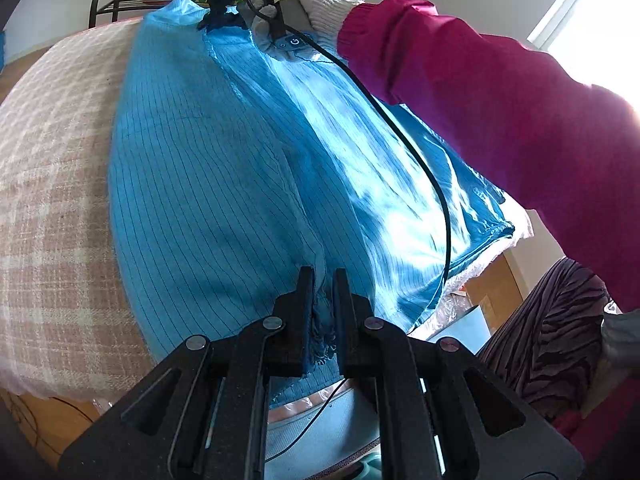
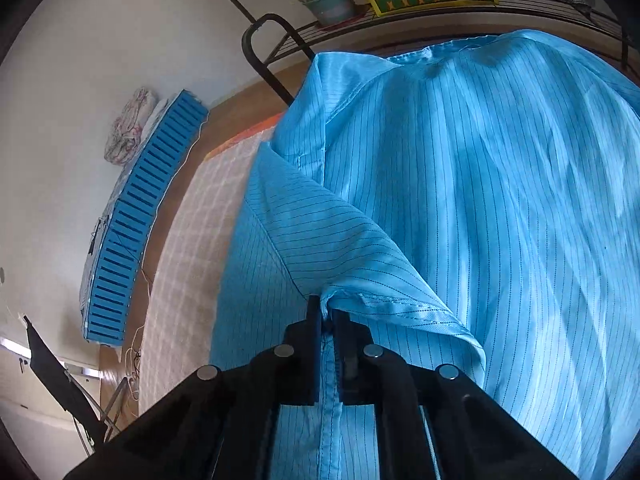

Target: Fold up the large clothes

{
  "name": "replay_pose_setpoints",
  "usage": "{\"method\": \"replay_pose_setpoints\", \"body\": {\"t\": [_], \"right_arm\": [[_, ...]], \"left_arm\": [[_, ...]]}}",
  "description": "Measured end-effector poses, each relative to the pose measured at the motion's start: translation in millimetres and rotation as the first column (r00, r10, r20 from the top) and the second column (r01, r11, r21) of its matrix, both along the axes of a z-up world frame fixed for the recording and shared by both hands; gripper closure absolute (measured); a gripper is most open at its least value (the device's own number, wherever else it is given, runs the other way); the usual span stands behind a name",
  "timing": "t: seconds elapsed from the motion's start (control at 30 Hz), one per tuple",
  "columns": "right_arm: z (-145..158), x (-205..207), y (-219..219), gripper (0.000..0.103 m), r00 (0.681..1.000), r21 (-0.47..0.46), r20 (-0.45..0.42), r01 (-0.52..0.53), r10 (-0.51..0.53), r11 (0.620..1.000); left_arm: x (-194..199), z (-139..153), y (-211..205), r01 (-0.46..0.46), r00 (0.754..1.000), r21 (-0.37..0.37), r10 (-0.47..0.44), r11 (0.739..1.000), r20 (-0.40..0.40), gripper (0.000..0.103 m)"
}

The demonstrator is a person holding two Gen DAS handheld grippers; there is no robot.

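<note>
Both my claws, left (image 1: pixel 323 280) and right (image 2: pixel 327 312), pinch the coat (image 1: pixel 208 168) hem; folding has barely begun, I'd say.

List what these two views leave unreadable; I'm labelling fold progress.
- Left wrist view: blue pinstriped garment near edge hidden behind left claw; right claw covered by white knitted glove.
- Right wrist view: garment's right side cut off by frame edge; right claw hides pinched hem.

Potted plant (image 2: pixel 332 2) on wire rack (image 2: pixel 400 24); blue crate (image 2: pixel 140 216) nearby.
</note>
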State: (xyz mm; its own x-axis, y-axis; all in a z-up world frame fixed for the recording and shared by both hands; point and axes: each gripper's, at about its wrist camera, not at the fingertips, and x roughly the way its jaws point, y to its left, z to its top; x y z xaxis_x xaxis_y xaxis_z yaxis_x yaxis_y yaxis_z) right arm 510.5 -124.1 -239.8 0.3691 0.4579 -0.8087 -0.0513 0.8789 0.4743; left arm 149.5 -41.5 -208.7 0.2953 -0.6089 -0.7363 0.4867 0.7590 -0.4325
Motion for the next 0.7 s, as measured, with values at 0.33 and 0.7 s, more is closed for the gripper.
{"method": "replay_pose_setpoints", "body": {"t": [0.33, 0.7], "right_arm": [[12.1, -0.8, -10.7, 0.103, 0.999, -0.169, 0.054, 0.015, -0.006, 0.985], [18.9, -23.3, -41.1, 0.09, 0.999, -0.112, 0.048, 0.013, -0.008, 0.994]], "left_arm": [[2.5, 3.7, -19.6, 0.037, 0.999, -0.033, -0.038, 0.999, -0.008, 0.096], [-6.1, -4.8, -24.2, 0.062, 0.998, 0.045, -0.062, 0.997, 0.005, 0.096]]}}
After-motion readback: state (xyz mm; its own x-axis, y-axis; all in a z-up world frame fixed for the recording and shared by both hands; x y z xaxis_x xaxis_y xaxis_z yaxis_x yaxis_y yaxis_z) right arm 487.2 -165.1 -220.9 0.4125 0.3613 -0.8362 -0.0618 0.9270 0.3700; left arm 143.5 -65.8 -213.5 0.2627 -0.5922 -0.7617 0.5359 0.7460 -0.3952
